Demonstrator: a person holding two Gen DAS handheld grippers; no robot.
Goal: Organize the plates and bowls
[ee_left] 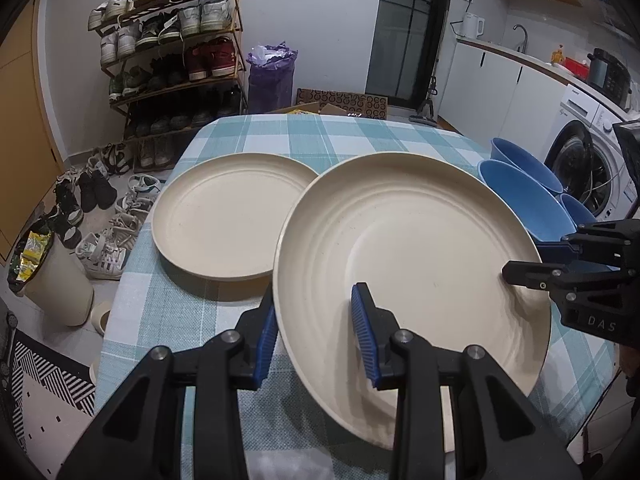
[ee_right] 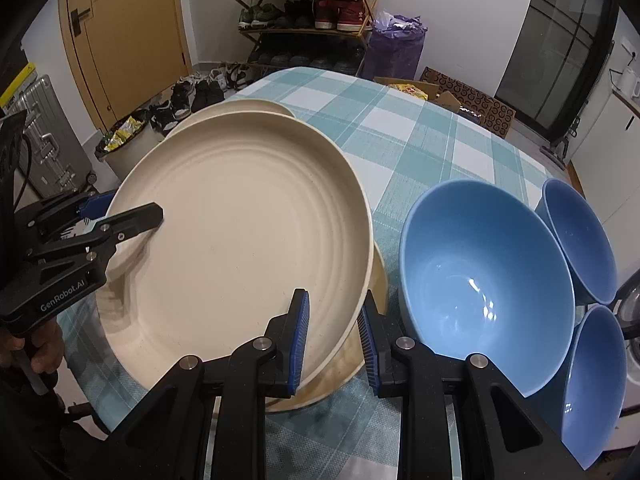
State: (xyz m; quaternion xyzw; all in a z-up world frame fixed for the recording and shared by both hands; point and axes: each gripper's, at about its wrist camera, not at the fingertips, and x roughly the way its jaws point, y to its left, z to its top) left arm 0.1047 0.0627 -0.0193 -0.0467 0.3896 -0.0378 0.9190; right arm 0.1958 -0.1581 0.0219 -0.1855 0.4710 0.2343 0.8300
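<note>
A: So, nearest first. The left gripper (ee_left: 316, 336) has its jaws astride the near rim of the raised cream plate (ee_left: 412, 264), wide apart, pads not pressing.

B: The right gripper (ee_right: 334, 336)?

A: Same plate, opposite rim, jaws either side and a visible gap. The plate sits tilted over a second cream plate (ee_right: 360, 368) below it.

B: Beyond that?

A: A third cream plate (ee_left: 224, 216) lies flat past the raised one; three blue bowls (ee_right: 484, 276) cluster beside it.

B: Step?

A: Plate stacking, likely. Next: settle it level onto the lower plate.

Plates (ee_right: 240, 240) left of bowls (ee_right: 480, 292)
</note>
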